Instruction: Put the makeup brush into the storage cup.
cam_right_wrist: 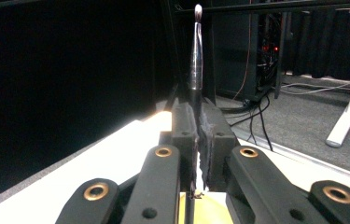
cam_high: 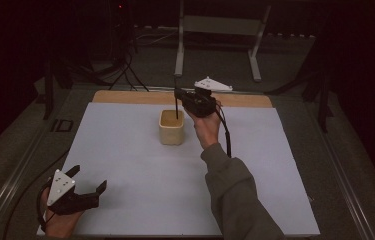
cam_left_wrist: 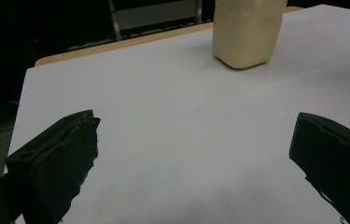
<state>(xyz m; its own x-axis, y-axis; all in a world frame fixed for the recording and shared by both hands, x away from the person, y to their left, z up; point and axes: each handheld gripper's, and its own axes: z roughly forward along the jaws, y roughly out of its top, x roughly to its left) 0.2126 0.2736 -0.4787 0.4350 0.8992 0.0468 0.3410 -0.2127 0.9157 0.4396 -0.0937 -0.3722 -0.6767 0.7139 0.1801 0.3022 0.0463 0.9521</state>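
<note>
A wooden table [cam_high: 125, 96] is carrying a large white sheet [cam_high: 140, 170] that is covering nearly all of its top, leaving a strip of bare wood showing along the far edge, while a cream-coloured cup [cam_high: 171, 127] is standing upright on the sheet toward the far middle.

I see my right gripper [cam_right_wrist: 196, 140] clamped shut on a thin dark rod [cam_right_wrist: 195, 70], which stands upright between the jaws and ends in a pale rounded tip. Below the jaws sits the yellowish rim of a cup [cam_right_wrist: 210, 210]. The white table [cam_right_wrist: 93, 172] runs left; cables [cam_right_wrist: 252, 126] lie on grey floor [cam_right_wrist: 303, 126] to the right.
</note>
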